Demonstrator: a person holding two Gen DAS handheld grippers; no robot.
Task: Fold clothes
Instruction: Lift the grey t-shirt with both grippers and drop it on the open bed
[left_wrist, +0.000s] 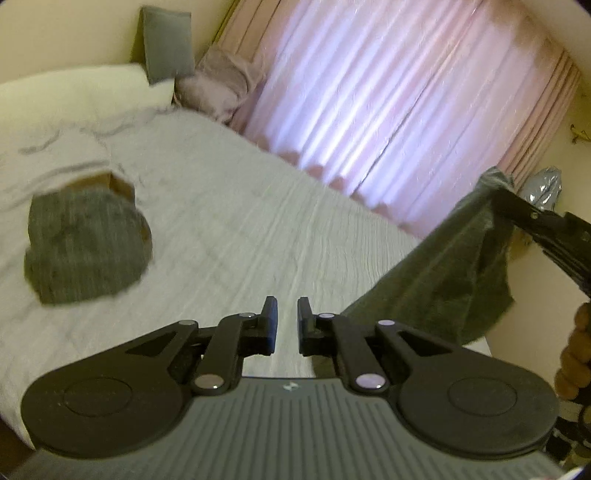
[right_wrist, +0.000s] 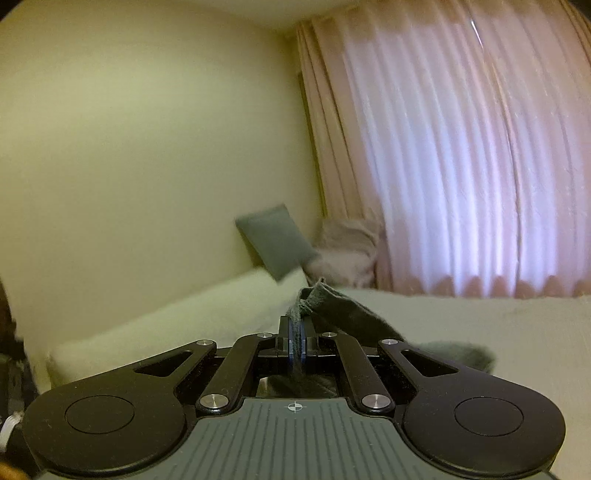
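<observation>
In the left wrist view the left gripper (left_wrist: 287, 321) hangs over the bed (left_wrist: 236, 221) with a narrow gap between its fingers (left_wrist: 269, 321) and only the pale sheet showing through, so it holds nothing. Off to its right a dark grey cloth (left_wrist: 436, 273) hangs in the air, pinched at its upper corner by the right gripper (left_wrist: 502, 192), with a hand (left_wrist: 574, 354) at the frame's edge behind it. The right wrist view confirms that grip: the right gripper's (right_wrist: 296, 341) jaws are pressed together on the hemmed edge of the cloth (right_wrist: 354, 314), which bunches up past the tips and trails away to the right above the sheet. Farther along the bed, to the left, a folded grey garment (left_wrist: 85, 247) lies on top of something brown, possibly a box, though blur leaves that unclear. Beyond it sit a cream pillow (left_wrist: 85, 92), a grey cushion (left_wrist: 168, 44) against the wall, and pink curtains (left_wrist: 388, 92) beside the bed.
</observation>
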